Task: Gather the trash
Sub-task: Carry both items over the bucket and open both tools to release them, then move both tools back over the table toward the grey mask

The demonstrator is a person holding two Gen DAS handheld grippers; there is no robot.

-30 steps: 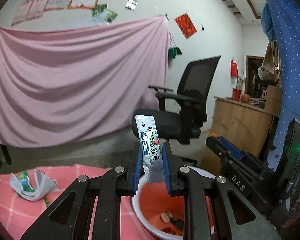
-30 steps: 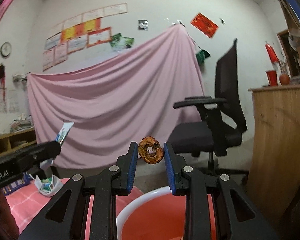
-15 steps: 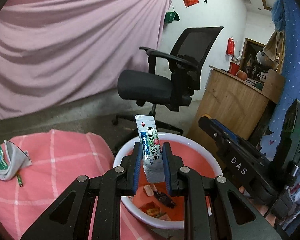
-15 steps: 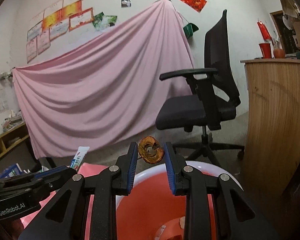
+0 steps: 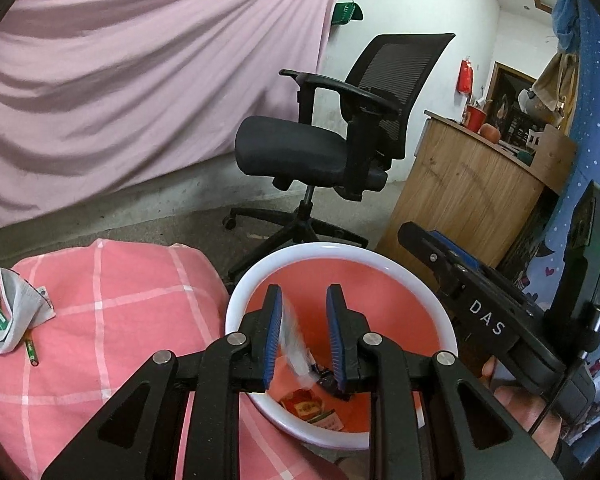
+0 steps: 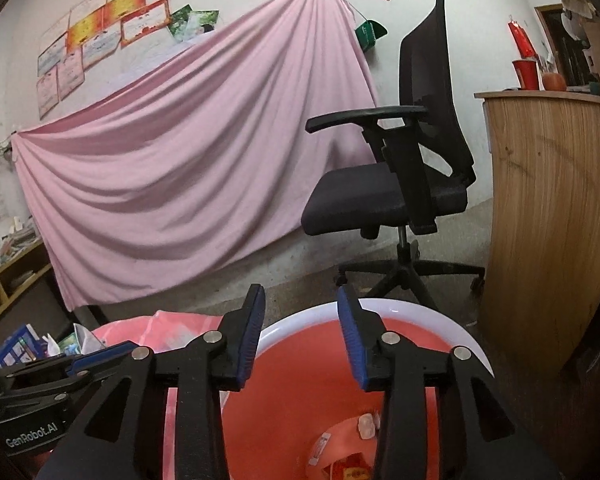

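Both grippers sit over the bin (image 5: 342, 254). The left gripper (image 5: 302, 336) has its jaws spread, and a sachet (image 5: 294, 340) is just a blurry white smear between them, so I can't tell if it touches the left pad. The right gripper (image 6: 302, 338) is spread too, nothing in it. Scraps at the bin's bottom are half hidden behind the fingers. A crumpled wrapper (image 5: 4, 314) lies on the pink cloth (image 5: 112, 312).

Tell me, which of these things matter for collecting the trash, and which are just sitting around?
Part of the job:
- basin
- falling sachet
- wrappers in the basin
- crumpled paper on the checked cloth
- left tool, right tool, both open

Just lying about:
- office chair
- pink sheet
- wooden counter
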